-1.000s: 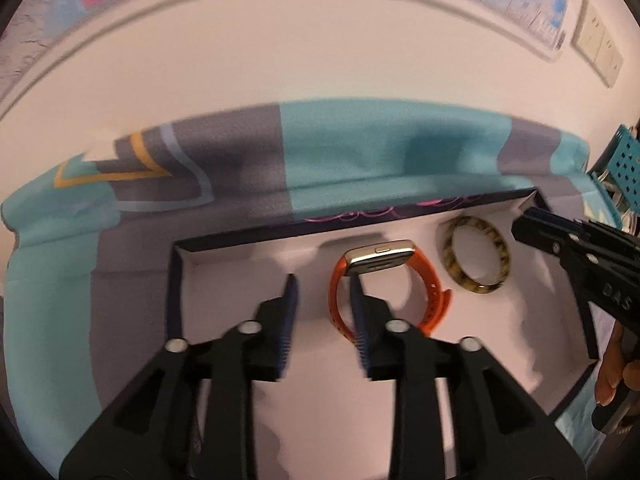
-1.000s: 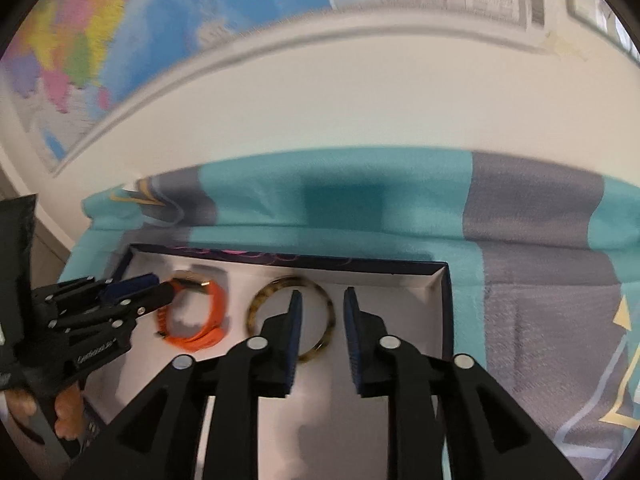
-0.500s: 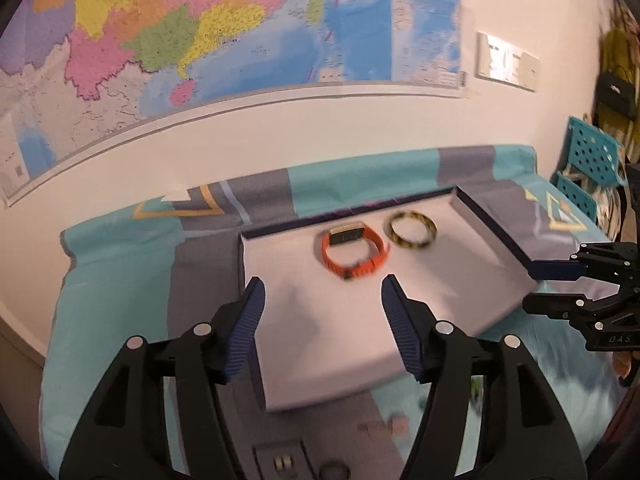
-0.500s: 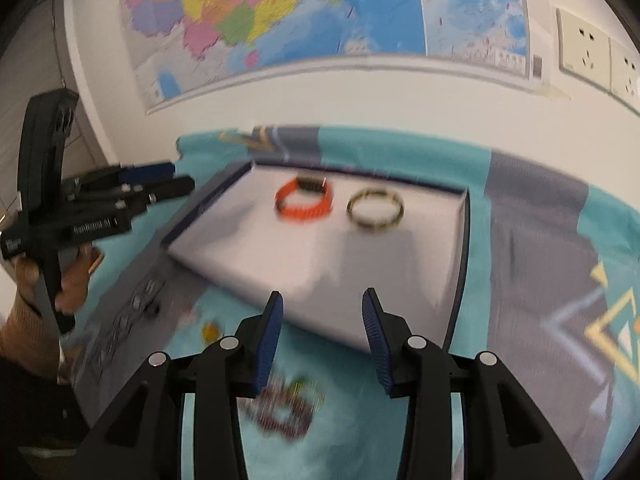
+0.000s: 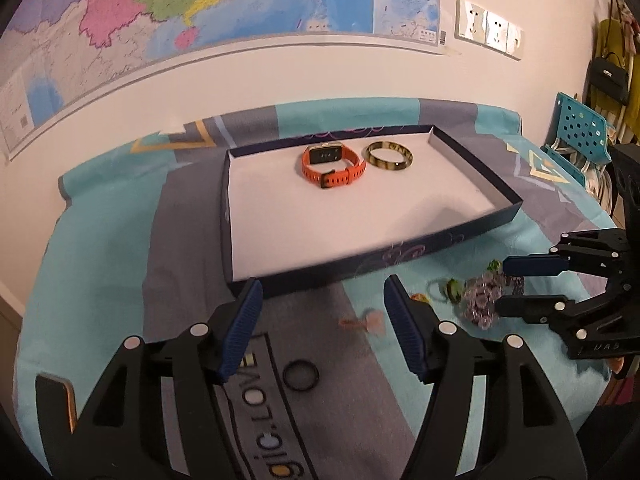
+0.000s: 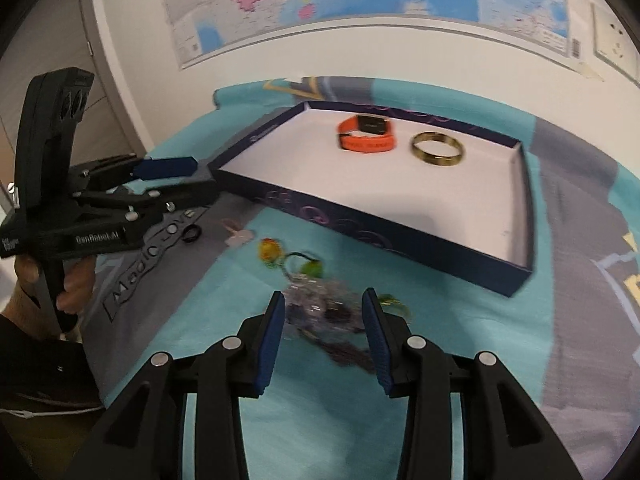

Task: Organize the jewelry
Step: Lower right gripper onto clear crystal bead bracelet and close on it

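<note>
A dark blue tray (image 5: 400, 258) (image 6: 360, 236) with a white floor holds an orange watch (image 5: 333, 164) (image 6: 366, 133) and a gold-brown bangle (image 5: 389, 155) (image 6: 438, 148) at its far side. Loose jewelry lies on the cloth in front of the tray: a purple bead bracelet (image 5: 482, 300) (image 6: 320, 308), a black ring (image 5: 301, 375) (image 6: 191, 234), a pink piece (image 5: 366, 322) (image 6: 238, 235) and small green and orange pieces (image 6: 276, 254). My left gripper (image 5: 323, 334) (image 6: 176, 176) is open and empty above the black ring. My right gripper (image 6: 323, 332) (image 5: 508, 284) is open, its fingers either side of the bead bracelet.
The table wears a teal and grey cloth (image 5: 100, 240) and stands against a white wall with a map (image 5: 200, 0). A teal chair (image 5: 580, 128) stands at the right. The table's edge drops off at the left.
Both grippers have pulled back out of the tray toward the near side and opened wider. The watch and bangle stayed in the tray. The right gripper now sits low over the bead bracelet.
</note>
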`<action>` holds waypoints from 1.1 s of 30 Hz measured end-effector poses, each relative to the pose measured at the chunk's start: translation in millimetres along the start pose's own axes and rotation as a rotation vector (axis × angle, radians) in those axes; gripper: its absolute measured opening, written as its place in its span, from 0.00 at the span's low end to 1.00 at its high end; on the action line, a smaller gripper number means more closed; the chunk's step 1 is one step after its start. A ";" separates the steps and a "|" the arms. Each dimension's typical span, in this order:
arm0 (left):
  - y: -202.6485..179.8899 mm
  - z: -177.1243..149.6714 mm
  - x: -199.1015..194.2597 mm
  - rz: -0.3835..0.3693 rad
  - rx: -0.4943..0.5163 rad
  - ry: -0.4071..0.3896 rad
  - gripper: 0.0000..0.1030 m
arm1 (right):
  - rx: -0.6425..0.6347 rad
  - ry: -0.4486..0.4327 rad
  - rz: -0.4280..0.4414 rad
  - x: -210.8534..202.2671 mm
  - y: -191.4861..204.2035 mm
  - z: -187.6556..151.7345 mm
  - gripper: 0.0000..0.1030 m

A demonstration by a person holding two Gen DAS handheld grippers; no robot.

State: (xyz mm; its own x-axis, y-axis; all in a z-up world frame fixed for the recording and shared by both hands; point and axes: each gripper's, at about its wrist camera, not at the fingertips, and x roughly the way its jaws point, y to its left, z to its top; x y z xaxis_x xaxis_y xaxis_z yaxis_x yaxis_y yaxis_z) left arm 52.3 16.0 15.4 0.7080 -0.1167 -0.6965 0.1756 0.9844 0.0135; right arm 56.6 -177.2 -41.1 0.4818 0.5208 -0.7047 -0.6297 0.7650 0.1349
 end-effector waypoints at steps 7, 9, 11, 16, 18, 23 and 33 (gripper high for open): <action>4.6 -15.3 -0.9 0.001 -0.033 0.022 0.64 | 0.004 0.021 -0.031 12.2 3.7 2.2 0.17; 5.6 -18.0 -0.7 -0.002 -0.039 0.027 0.65 | -0.005 0.019 -0.044 13.5 6.6 1.9 0.13; 6.8 -20.4 -0.7 -0.004 -0.045 0.031 0.65 | -0.003 0.012 -0.048 11.5 6.8 2.7 0.10; 6.7 -23.8 -1.5 -0.007 -0.045 0.033 0.65 | 0.062 -0.033 -0.017 -4.0 -6.3 6.5 0.08; 5.0 -24.8 -2.5 -0.011 -0.042 0.030 0.65 | 0.089 -0.051 -0.004 -11.5 -11.5 8.2 0.08; 0.8 -25.9 -4.6 -0.028 -0.032 0.022 0.64 | 0.130 -0.119 0.020 -35.9 -21.2 14.4 0.08; -11.5 -29.6 -5.8 -0.057 0.003 0.019 0.64 | 0.159 -0.204 0.013 -69.3 -30.8 19.3 0.08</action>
State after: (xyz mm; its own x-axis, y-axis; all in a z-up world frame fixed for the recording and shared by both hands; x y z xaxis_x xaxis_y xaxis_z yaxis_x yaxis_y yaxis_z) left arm 25.9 9.3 -1.9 0.6836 -0.1696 -0.7099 0.2168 0.9759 -0.0244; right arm 54.4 -229.5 17.0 0.5975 0.5842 -0.5493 -0.5403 0.7995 0.2625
